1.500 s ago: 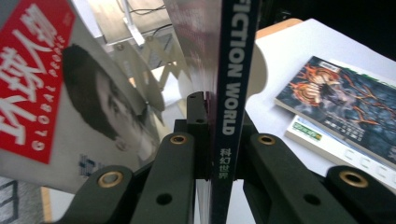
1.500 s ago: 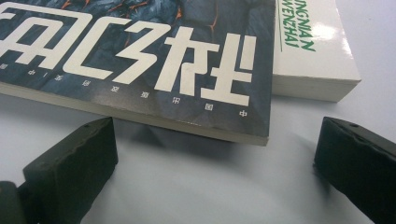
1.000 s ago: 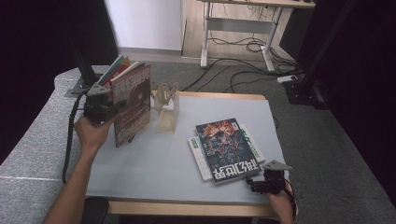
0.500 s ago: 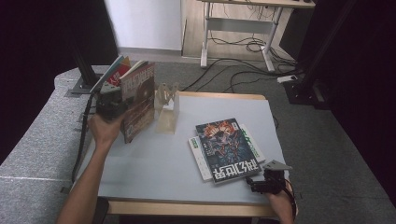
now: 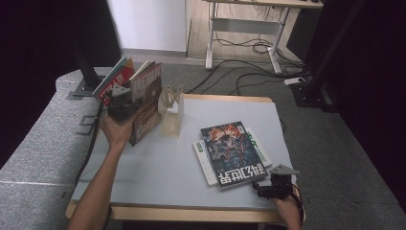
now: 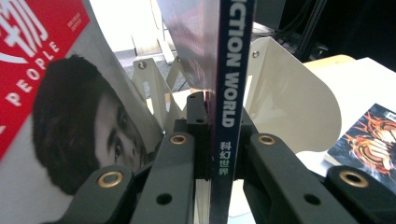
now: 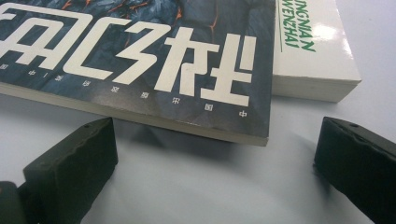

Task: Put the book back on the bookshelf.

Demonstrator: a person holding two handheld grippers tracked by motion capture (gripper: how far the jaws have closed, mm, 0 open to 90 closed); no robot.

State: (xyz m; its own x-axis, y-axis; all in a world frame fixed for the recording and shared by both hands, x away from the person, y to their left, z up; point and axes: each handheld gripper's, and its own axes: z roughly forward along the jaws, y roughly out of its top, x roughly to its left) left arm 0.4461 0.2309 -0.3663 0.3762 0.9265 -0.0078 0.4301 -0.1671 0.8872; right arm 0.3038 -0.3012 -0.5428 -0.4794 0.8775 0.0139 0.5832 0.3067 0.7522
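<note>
Clenched on the spine of a dark-covered science-fiction magazine [image 6: 231, 93] held upright, the left gripper [image 5: 125, 103] is mid-shelving, just short of the cream slotted book rack [image 6: 289, 98] beyond its jaws; next, I judge, it must steer the magazine into a slot.

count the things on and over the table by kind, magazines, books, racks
magazines: 3 (dark one held upright, red one beside it, dark one lying flat)
books: 1 (white book under the flat magazine)
racks: 1 (cream rack)
total: 5
</note>
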